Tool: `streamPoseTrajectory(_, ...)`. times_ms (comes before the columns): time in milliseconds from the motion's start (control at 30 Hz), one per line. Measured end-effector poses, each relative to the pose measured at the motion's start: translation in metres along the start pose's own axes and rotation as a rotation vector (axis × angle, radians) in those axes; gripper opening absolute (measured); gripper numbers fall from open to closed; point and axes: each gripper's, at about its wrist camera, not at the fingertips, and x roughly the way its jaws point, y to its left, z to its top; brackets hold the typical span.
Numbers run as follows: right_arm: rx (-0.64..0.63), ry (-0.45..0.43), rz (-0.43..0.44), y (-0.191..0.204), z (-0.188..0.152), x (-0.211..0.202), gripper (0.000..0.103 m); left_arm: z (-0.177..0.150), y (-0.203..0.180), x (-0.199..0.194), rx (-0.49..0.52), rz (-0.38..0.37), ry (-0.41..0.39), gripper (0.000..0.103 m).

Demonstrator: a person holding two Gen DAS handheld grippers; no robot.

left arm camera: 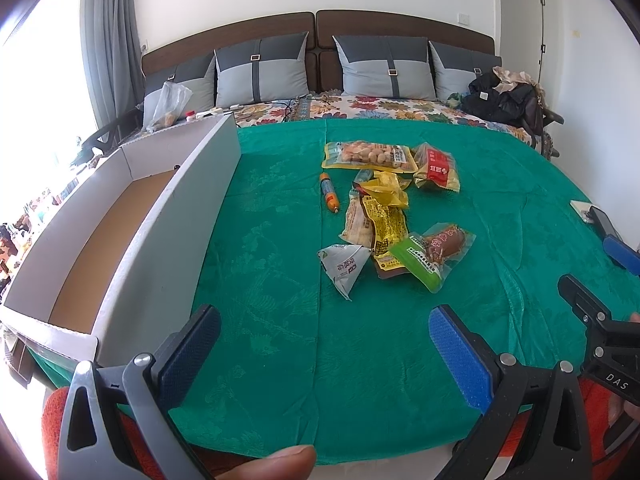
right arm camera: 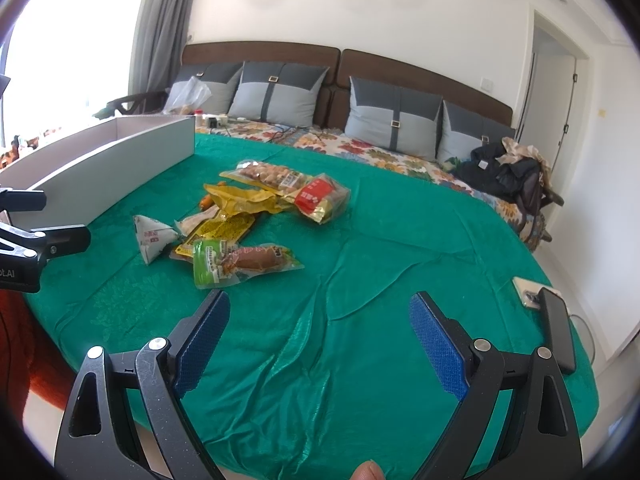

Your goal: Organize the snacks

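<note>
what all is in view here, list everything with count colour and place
cardboard box: 1, white outside, brown inside, left edge of the cloth
green cloth: 1, covers the table
snack packets: about seven, yellow, red, green and white, piled mid-cloth
sausage stick: 1, orange, lying alone left of the pile
triangular packet: 1, white, near edge of the pile
phone: 1, black, right edge of the cloth
pillows: 4, grey, against the headboard
black clothes: 1 heap, right side of the bed
left tongs: open, blue pads, above bare cloth
right tongs: open, blue pads, above bare cloth
</note>
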Motion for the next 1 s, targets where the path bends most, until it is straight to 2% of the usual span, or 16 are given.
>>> streamPoseTrajectory(1000,0.001,0.027,0.001,-0.003,-0.002,0.005,0.093,-0.008,0.006,0.020,-0.012,0.012,0.069,0.103)
